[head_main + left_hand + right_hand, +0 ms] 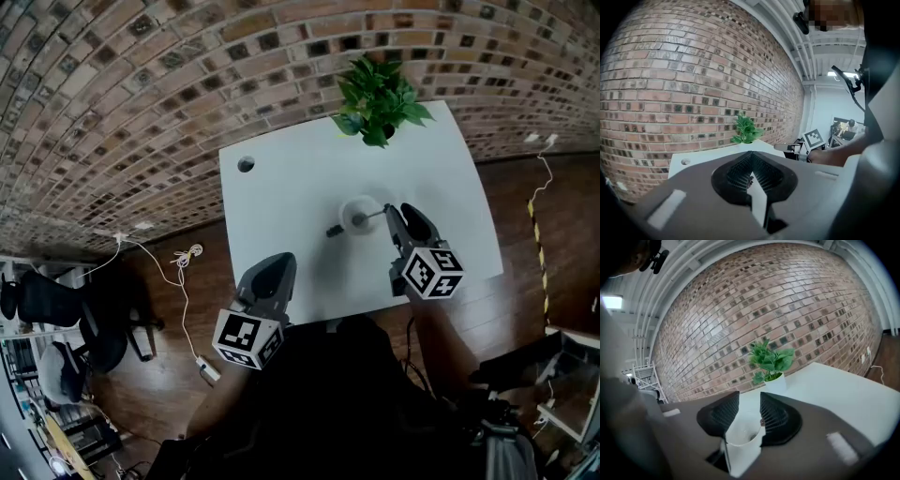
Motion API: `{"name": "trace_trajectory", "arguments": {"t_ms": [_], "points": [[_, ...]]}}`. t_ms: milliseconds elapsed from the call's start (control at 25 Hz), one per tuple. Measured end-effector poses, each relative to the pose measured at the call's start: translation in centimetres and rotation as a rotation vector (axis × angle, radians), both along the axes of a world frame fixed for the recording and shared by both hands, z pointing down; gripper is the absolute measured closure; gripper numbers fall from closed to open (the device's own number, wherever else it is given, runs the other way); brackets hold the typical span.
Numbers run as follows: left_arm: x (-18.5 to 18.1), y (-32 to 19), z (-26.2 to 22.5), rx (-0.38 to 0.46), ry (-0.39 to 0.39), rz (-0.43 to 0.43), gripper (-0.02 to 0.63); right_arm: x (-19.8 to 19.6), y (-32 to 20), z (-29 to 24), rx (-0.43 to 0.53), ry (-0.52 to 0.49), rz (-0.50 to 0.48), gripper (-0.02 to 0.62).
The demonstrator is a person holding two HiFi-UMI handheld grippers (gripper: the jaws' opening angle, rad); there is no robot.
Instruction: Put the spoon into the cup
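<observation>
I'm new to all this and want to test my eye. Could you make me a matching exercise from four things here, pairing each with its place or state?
Things:
1. potted plant
2. white cup
3. left gripper
4. right gripper

Places or states:
A. jaws apart
B. at the far edge of the table
C. jaws together
D. near the middle of the table

Pairs: 1-B, 2-D, 3-C, 4-A
</observation>
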State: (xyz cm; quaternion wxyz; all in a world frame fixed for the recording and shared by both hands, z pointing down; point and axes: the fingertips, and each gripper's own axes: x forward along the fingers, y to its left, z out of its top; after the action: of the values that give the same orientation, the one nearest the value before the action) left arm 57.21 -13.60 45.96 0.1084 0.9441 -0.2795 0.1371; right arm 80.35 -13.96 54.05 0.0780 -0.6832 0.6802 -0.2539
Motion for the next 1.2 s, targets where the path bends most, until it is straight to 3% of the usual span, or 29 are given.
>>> {"name": "trace_trajectory", "arguments": {"t_ms": [480, 720, 960, 1200], "points": [[-3.7, 6.4, -0.5, 0.007, 0.060, 0.092, 0.612, -5.3, 7.4, -5.4, 0.101, 0.023, 0.037, 0.463], [-7.8, 7.8, -2.1, 0.042, 0.140, 0.079, 0.612, -9.6, 11.1, -8.7, 0.127, 0.089, 0.037, 0.492], [-10.3, 10.1, -1.0, 0.125, 0.082, 0.100, 0.612, -12.6, 15.4, -10.2, 0.116, 0.130, 0.020, 0.564], [-10.8, 14.6, -3.0, 0.120, 0.135, 0.051, 0.612, -13.2, 20.5, -11.0, 0.120, 0.147, -0.028, 0.588]]}}
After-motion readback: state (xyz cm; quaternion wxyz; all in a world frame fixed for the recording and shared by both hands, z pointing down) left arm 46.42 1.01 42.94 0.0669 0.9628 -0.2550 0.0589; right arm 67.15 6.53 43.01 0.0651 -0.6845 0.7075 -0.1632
